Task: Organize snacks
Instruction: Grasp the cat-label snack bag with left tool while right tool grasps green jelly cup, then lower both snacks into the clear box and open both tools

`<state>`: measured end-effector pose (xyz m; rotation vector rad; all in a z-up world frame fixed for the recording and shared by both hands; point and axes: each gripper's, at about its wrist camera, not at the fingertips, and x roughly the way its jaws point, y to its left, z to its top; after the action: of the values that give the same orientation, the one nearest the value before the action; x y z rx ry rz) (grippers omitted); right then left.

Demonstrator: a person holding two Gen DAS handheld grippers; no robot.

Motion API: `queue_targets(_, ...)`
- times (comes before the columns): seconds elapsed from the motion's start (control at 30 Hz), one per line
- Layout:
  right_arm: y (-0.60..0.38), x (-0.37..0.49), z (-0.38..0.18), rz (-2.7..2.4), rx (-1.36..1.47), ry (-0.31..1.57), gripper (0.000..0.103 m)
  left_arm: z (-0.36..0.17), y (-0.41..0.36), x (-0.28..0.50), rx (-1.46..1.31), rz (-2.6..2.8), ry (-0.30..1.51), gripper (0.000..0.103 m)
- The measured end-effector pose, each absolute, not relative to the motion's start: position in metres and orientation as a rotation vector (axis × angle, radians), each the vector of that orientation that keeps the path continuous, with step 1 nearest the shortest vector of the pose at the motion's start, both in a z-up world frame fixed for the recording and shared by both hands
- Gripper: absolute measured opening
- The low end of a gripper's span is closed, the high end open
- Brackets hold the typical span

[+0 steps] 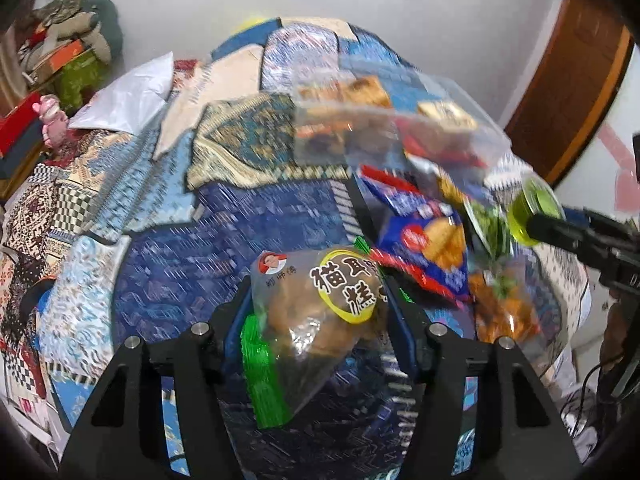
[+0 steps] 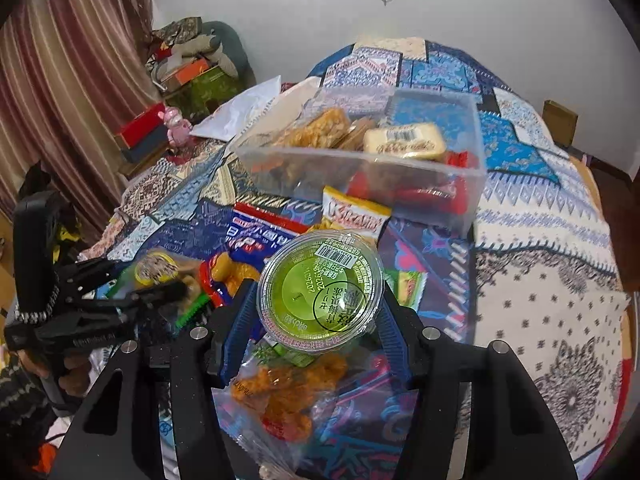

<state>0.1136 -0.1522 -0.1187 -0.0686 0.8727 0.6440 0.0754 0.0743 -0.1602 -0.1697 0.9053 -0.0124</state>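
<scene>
Left hand-held gripper (image 1: 316, 300): clamped on a clear cake pack (image 1: 316, 304) with a yellow-ringed brown label, pack sitting right between the blue pads and lifted off the cloth.
Right hand-held gripper (image 2: 316, 312): squeezing a round green jelly cup (image 2: 320, 292) by its sides, lid facing the camera, held above the loose snacks.
Bin (image 2: 460, 188): clear plastic, further back on the patchwork-covered tabletop (image 2: 540, 240), already holding peanut brittle, a cream pack and some red packets. Front right corner looks the emptiest, so I'd say that's the spot.
Still loose: a blue-and-red cracker bag (image 1: 424, 240), an orange fried snack bag (image 2: 288, 384) and a yellow packet (image 2: 356, 212) leaning right at the bin's front wall.
Step in hand: looks like both grabs are done and the carry to the bin comes next.
Doing it well: go in one hand at a time so the two don't crowd each other over the bin. Keep the cup level and let it go low. The cake pack is soft and hangs below the pads, so clear the bin wall before dropping it.
Left view only: the cake pack's label, and the cup seen from the side at the right gripper's tip.
Right view only: the cup's printed lid, the whole bin interior, and the person's hand on the left gripper's handle.
</scene>
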Motion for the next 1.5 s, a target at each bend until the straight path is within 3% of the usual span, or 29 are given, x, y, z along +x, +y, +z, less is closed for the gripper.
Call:
queue_targets(0.77,-0.168,0.183,-0.055,0.58,0.0,0.712,0.054,-0.056,0.056,0.164,-0.108,-0.049,0.682,0.06)
queue_targets(1.17,-0.141,0.248,-0.067,0.598,-0.011,0.725,0.054,-0.066,0.066,0.239,-0.11,-0.039,0.667,0.06)
queue_targets(1.5,-0.114,0.289,-0.097,0.605,-0.054,0.81,0.054,-0.105,0.072,0.305,-0.119,-0.031,0.752,0.06)
